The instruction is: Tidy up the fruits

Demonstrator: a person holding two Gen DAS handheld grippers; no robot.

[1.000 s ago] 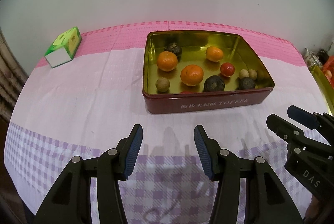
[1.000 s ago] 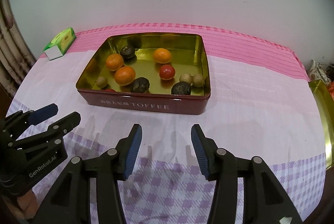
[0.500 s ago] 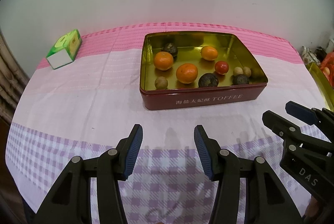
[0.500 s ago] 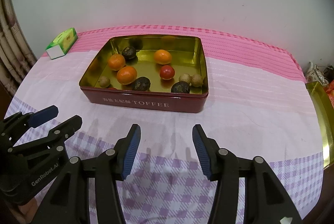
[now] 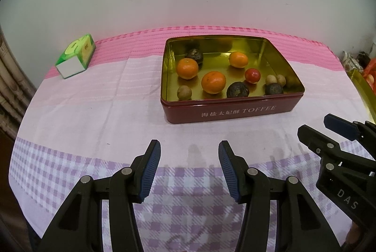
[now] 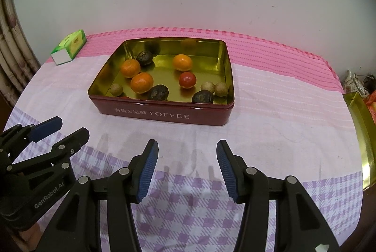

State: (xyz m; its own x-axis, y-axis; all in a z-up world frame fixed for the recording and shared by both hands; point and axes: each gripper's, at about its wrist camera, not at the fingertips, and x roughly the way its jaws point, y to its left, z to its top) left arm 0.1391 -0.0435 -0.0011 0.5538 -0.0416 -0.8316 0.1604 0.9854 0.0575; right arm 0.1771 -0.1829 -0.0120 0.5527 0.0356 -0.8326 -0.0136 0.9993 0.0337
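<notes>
Red rectangular toffee tin (image 5: 231,111), gold-lined, frame centre, holding round fruits.
Left gripper (image 5: 189,168) and right gripper (image 6: 187,167): jaws spread, empty.

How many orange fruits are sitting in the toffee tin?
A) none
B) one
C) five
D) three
D: three orange fruits lie inside the toffee tin, along with one red fruit, some dark ones and some small tan ones.
</notes>
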